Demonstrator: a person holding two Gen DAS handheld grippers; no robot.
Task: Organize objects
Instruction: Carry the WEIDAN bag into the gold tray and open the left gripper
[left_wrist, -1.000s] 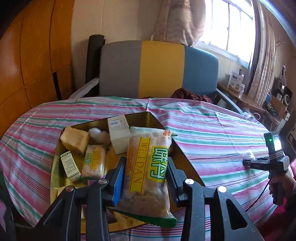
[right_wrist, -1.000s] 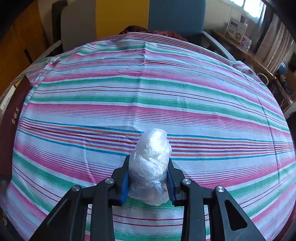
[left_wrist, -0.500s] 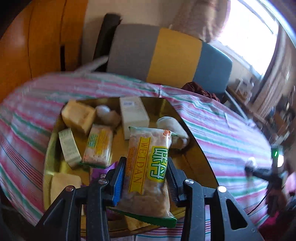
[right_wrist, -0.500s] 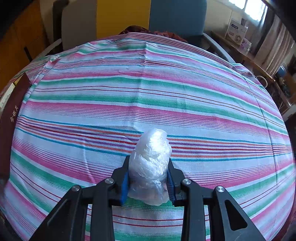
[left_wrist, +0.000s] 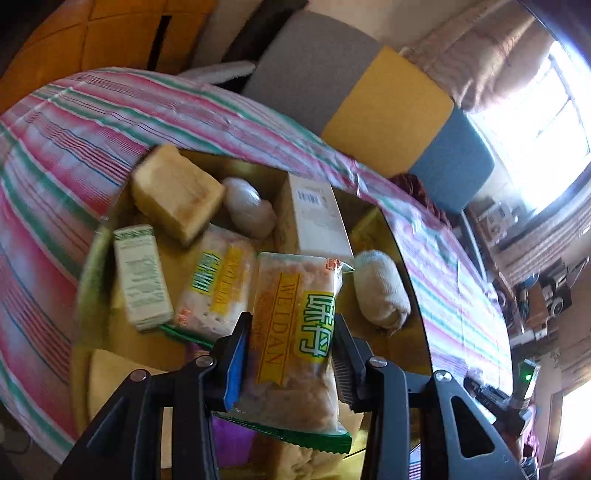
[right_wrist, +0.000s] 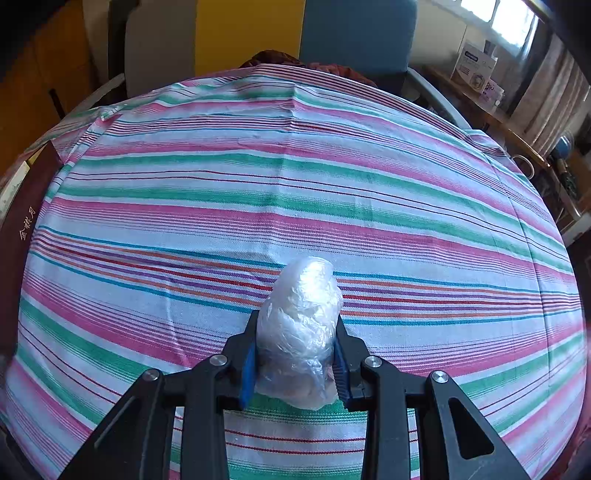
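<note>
Left tool (left_wrist: 290, 356) clamped on WEIDAN snack pack (left_wrist: 295, 328) above gold tray (left_wrist: 400, 258); lower into free gap beside sock roll (left_wrist: 380, 293) before releasing; right tool (right_wrist: 295, 363) grips plastic-wrapped bundle (right_wrist: 301, 321) over table (right_wrist: 295, 184).

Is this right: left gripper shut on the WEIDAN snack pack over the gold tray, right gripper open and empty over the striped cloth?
Not quite. In the right wrist view the right gripper is shut on a clear plastic-wrapped bundle, not open and empty. The rest holds: left gripper shut on the WEIDAN snack pack over the gold tray, right one over the striped cloth.
</note>
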